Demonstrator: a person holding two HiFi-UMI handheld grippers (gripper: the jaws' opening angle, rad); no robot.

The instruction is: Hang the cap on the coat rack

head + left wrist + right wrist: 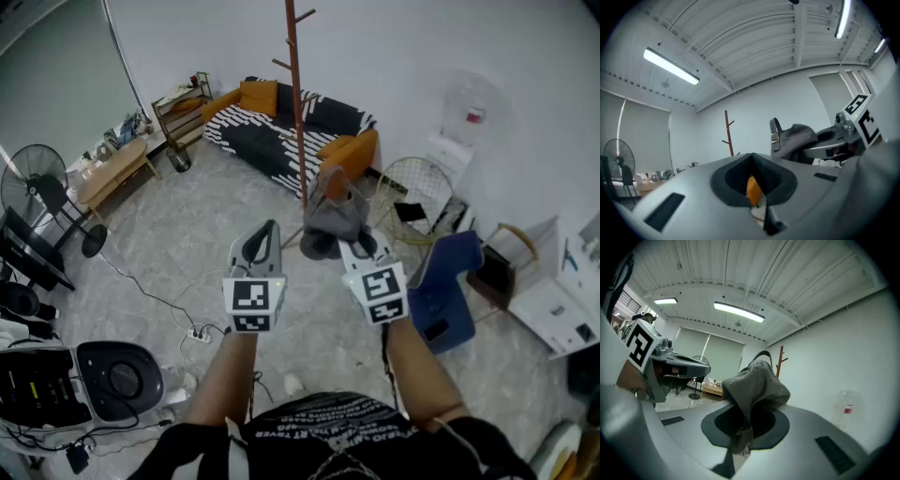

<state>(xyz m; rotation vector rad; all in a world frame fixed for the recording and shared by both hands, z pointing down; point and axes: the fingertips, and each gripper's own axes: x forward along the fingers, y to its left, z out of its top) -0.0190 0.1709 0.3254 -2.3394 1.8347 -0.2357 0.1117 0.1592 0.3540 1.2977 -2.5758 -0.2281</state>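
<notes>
A grey cap [333, 214] hangs from my right gripper [353, 242], which is shut on a fold of its fabric. In the right gripper view the cap [757, 380] bunches up over the closed jaws of the right gripper [749, 422]. The brown coat rack [296, 103] stands beyond it, in front of the sofa, and shows as a thin pole [780, 363] behind the cap. My left gripper [270, 228] is level with the right one, to its left, jaws together and holding nothing [753, 176]. From the left gripper view I see the cap [799, 136] and the rack [727, 133].
A black-and-white striped sofa [272, 136] with orange cushions stands along the far wall. A blue chair [450, 281] and a round wire table [412, 187] are on the right. A standing fan [37, 187], a wooden table [112, 173] and a power strip [197, 334] lie to the left.
</notes>
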